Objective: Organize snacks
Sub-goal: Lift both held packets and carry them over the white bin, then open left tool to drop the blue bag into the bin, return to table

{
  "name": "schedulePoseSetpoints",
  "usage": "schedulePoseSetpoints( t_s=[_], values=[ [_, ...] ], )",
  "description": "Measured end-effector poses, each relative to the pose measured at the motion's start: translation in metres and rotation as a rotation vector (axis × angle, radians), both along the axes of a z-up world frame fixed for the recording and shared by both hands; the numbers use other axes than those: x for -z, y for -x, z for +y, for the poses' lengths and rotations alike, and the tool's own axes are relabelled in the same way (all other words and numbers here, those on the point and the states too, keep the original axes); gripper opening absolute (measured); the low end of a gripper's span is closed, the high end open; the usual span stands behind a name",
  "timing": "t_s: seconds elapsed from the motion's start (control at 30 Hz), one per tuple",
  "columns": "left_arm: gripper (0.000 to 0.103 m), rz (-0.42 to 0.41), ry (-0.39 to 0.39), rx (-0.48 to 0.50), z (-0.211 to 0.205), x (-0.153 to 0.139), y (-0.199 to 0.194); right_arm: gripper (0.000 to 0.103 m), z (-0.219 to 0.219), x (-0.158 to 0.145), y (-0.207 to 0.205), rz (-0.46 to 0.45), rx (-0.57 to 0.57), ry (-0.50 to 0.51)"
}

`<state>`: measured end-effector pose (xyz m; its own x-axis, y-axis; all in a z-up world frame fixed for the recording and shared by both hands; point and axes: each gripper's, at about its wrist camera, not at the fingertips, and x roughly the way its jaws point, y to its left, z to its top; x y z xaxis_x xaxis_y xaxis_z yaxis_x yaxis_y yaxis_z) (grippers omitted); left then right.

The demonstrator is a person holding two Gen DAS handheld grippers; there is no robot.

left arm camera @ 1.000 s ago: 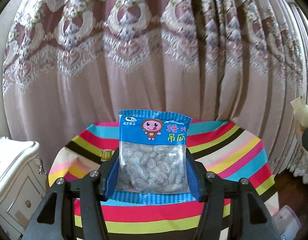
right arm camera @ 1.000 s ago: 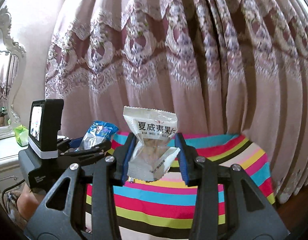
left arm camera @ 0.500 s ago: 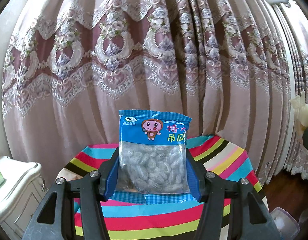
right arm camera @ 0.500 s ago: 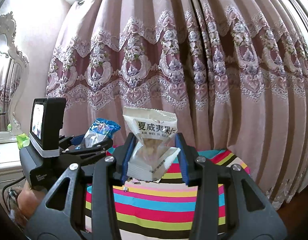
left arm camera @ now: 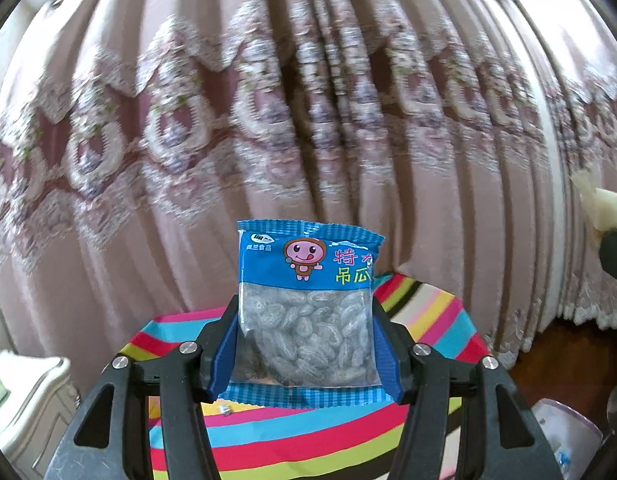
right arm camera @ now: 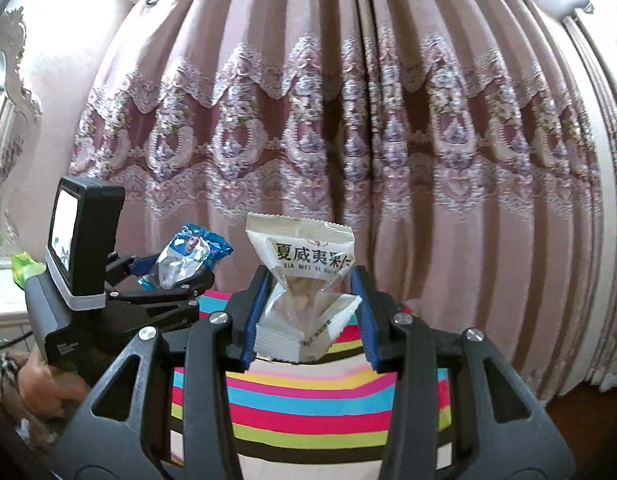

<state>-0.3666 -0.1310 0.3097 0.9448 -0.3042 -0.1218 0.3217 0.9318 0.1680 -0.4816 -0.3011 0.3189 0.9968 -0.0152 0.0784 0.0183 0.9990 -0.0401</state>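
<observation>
My left gripper [left arm camera: 306,344] is shut on a blue snack bag [left arm camera: 308,304] with a clear window showing pale seeds; the bag stands upright between the blue pads, high above the striped table [left arm camera: 308,440]. My right gripper [right arm camera: 306,320] is shut on a white snack pouch [right arm camera: 304,280] with black lettering, pinched at its waist. In the right wrist view the left gripper [right arm camera: 164,284] shows at the left with its blue bag [right arm camera: 188,256]. The white pouch's edge shows at the right of the left wrist view [left arm camera: 600,208].
A striped cloth covers the table [right arm camera: 308,400] below both grippers. A pink embroidered curtain [right arm camera: 348,140] hangs close behind it. A white cabinet [left arm camera: 24,400] stands at the left. A mirror frame [right arm camera: 12,120] is at the far left. Dark wooden floor [left arm camera: 568,344] lies at the right.
Both grippers have risen and tilted upward with their bags held; the table has sunk lower in both views and more curtain shows. The left wrist view is now motion-blurred.
</observation>
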Motion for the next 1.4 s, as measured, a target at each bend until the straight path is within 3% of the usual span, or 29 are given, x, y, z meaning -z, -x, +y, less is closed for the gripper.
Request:
schedulePoseSetpoints(
  t_s=[0.17, 0.3, 0.5, 0.7, 0.77, 0.83, 0.87, 0.93, 1.0, 1.07, 1.13, 1.23, 1.33, 1.4],
  values=[
    [0.059, -0.018, -0.099, 0.118, -0.048, 0.021, 0.029, 0.045, -0.026, 0.017, 0.018, 0.069, 0.116, 0.051],
    [0.059, 0.073, -0.171, 0.264, -0.086, 0.048, 0.042, 0.045, -0.059, 0.044, 0.030, 0.200, 0.190, 0.030],
    [0.059, 0.364, -0.225, 0.511, -0.133, 0.105, 0.040, 0.045, -0.101, 0.100, 0.043, 0.426, 0.325, -0.004],
    [0.059, 0.684, -0.262, 0.714, -0.178, 0.173, 0.032, 0.047, -0.131, 0.144, 0.050, 0.599, 0.390, -0.077],
    [0.060, 0.789, -0.251, 0.815, -0.190, 0.194, 0.029, 0.059, -0.138, 0.158, 0.043, 0.668, 0.385, -0.092],
    [0.068, 0.914, -0.253, 0.904, -0.200, 0.218, 0.023, 0.068, -0.144, 0.175, 0.030, 0.771, 0.389, -0.110],
    [0.069, 0.986, -0.258, 0.903, -0.202, 0.233, 0.014, 0.073, -0.147, 0.182, 0.025, 0.804, 0.423, -0.112],
    [0.069, 1.073, -0.234, 0.839, -0.196, 0.249, -0.010, 0.076, -0.148, 0.188, 0.017, 0.818, 0.436, -0.125],
    [0.069, 1.104, -0.156, 0.763, -0.170, 0.253, -0.042, 0.076, -0.144, 0.186, 0.005, 0.810, 0.399, -0.137],
    [0.072, 1.021, -0.092, 0.626, -0.129, 0.244, -0.074, 0.079, -0.130, 0.182, -0.019, 0.807, 0.348, -0.117],
    [0.083, 0.908, -0.045, 0.485, -0.083, 0.233, -0.102, 0.082, -0.105, 0.182, -0.054, 0.805, 0.267, -0.072],
    [0.084, 0.796, 0.019, 0.260, -0.014, 0.226, -0.140, 0.086, -0.063, 0.192, -0.114, 0.811, 0.140, -0.025],
    [0.086, 0.761, 0.072, 0.025, 0.053, 0.233, -0.181, 0.086, -0.019, 0.212, -0.180, 0.847, 0.006, -0.015],
    [0.086, 0.797, 0.104, -0.097, 0.092, 0.247, -0.207, 0.086, 0.009, 0.224, -0.220, 0.875, -0.073, -0.018]
  ],
)
